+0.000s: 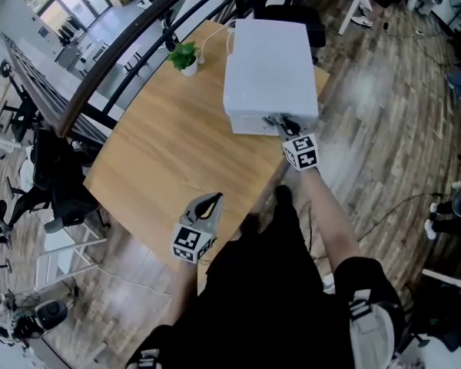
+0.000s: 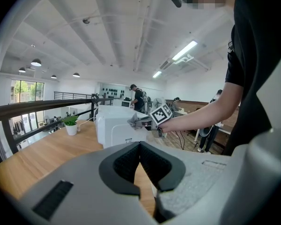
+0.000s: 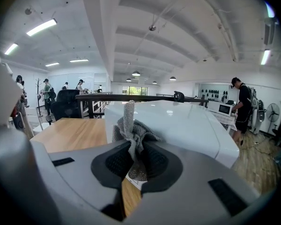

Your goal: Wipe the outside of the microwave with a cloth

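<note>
i held the left gripper [image 1: 209, 204] low over the table's [image 1: 161, 152] near edge, jaws together on nothing. the microwave [image 1: 269, 60] sat at the table's right side, long axis running away from me, a short end facing me. the right gripper [image 1: 281, 121] pinched the cloth [image 3: 129, 122] against that end's top edge. i judged wiping barely under way, with top and sides left to do.

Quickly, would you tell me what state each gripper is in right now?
Left gripper: closed, empty.
Right gripper: closed on the grey cloth.
</note>
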`<state>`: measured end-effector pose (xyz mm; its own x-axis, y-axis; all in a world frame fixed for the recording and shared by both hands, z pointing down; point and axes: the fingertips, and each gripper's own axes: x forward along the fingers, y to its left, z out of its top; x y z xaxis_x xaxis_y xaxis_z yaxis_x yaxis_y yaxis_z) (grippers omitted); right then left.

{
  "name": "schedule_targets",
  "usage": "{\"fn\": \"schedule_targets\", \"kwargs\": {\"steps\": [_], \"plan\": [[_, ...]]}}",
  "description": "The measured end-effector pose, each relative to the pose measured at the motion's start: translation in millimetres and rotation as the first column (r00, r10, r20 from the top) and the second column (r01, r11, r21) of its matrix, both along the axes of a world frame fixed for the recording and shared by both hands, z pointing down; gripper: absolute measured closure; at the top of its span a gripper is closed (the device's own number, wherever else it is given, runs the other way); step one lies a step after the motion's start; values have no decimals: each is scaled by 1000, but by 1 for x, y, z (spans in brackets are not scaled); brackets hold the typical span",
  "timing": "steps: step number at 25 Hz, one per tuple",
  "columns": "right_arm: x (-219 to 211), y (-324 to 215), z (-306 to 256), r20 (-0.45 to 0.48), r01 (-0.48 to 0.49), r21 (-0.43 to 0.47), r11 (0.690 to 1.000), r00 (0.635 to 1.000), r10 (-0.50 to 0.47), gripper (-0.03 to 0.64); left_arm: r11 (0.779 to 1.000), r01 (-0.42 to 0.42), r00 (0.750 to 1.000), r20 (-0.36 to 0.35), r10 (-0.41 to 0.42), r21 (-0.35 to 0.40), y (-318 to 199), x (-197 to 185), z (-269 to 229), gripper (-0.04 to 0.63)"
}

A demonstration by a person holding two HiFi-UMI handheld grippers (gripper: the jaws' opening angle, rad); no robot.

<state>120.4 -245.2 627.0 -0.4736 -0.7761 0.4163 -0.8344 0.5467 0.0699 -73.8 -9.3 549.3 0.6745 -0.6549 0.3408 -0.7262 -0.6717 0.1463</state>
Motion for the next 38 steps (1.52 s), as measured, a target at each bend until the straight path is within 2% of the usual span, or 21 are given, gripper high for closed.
{"fn": "schedule_targets", "kwargs": {"steps": [4,8,15,21,28,31,35,38], "plan": [[16,4,0,-9,-21,-10,1000,1000,21,578,1000,-3,1000,0,3,-21,1,2,0,597],[33,6,-1,-16,-52,-9,999,999,52,578,1000,-16,1000,0,16,2,0,4,-1,597],[72,12,-4,-23,-117,-14,993,993,116,578,999,-32,999,-4,32,-2,-1,10,0,597],[98,15,-5,-34,-160,-6,987,987,159,578,998,-54,999,2,54,-27,0,18,3,597],[115,15,-6,-37,-189,3,982,981,189,578,997,-71,997,-1,71,-2,-2,24,2,597],[120,16,-4,-40,-200,-1,980,979,200,578,997,-67,998,8,67,-39,1,23,6,597],[122,18,2,-41,-206,-15,978,978,205,578,998,-69,998,4,69,-11,0,24,6,597],[118,18,3,-46,-199,-21,980,979,198,580,997,-69,998,4,70,-31,1,24,6,597]]}}
